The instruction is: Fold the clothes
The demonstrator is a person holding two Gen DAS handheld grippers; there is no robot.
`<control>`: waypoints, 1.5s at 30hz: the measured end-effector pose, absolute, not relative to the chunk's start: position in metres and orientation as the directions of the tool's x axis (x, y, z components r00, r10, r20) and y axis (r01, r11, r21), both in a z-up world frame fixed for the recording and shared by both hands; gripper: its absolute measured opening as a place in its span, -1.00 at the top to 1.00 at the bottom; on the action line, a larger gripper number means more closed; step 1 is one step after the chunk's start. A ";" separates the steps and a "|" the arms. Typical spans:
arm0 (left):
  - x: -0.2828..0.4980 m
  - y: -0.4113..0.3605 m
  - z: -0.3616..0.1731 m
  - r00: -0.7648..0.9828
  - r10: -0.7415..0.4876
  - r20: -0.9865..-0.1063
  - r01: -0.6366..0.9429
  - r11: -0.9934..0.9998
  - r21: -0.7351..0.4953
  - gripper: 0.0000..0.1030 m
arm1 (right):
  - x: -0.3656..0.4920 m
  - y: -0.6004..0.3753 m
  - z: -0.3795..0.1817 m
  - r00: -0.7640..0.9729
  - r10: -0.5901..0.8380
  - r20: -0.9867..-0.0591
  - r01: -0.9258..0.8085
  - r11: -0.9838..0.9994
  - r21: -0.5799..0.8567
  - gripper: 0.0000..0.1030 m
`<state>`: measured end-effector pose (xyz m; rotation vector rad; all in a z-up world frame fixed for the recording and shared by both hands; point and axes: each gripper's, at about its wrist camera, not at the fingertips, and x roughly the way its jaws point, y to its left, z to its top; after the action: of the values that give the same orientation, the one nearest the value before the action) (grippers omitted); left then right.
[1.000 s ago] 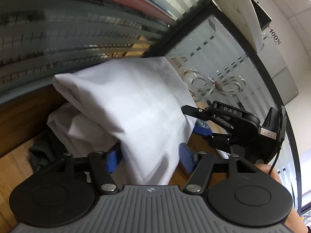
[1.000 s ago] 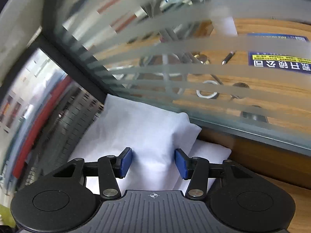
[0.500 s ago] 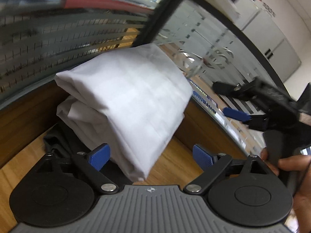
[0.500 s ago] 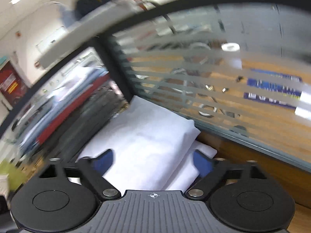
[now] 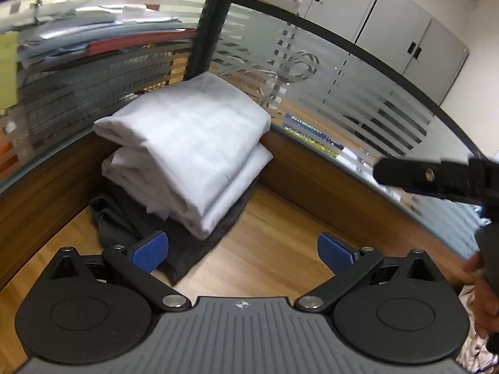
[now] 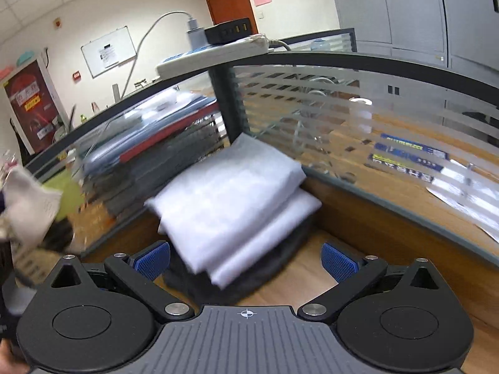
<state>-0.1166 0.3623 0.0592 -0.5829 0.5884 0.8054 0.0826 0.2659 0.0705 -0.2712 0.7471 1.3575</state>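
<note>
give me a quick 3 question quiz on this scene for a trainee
1. True or false: the left hand-held gripper is clamped on the white folded cloth.
2. What lies under the white folded cloth? A) a dark grey garment B) a red towel C) nothing
3. Fill in: the pile sits in the corner of the wooden desk, against the striped glass ____.

Key:
1. False. Its jaws have just been opening and stand wide with nothing between them; the same goes for the right hand-held gripper.
2. A, the dark grey garment sticks out beneath it.
3. Partition.
</note>
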 end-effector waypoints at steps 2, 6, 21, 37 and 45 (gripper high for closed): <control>-0.120 0.342 0.063 0.541 0.500 -0.676 -0.797 0.561 -0.224 -0.99 | 0.074 0.245 0.069 0.030 0.777 -0.629 -0.948 0.221 0.228 -1.00; -0.127 0.304 0.064 0.524 0.512 -0.680 -0.802 0.565 -0.193 -0.99 | 0.063 0.203 0.064 0.024 0.770 -0.637 -0.945 0.225 0.237 -1.00; -0.126 0.187 0.041 0.487 0.520 -0.702 -0.805 0.579 -0.130 -0.99 | 0.051 0.075 0.037 0.042 0.746 -0.664 -0.926 0.279 0.255 -1.00; -0.085 0.117 0.019 0.495 0.450 -0.743 -0.702 0.712 -0.036 -0.99 | 0.063 -0.004 0.015 0.151 0.718 -0.680 -0.882 0.408 0.235 -1.00; -0.056 0.099 0.013 0.532 0.389 -0.752 -0.574 0.819 0.017 -0.99 | 0.069 -0.040 0.011 0.259 0.683 -0.683 -0.814 0.535 0.226 -1.00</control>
<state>-0.0556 0.0990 0.0125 -0.2449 0.8298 0.5809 0.0693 -0.0400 0.0106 -0.1847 0.8208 1.0221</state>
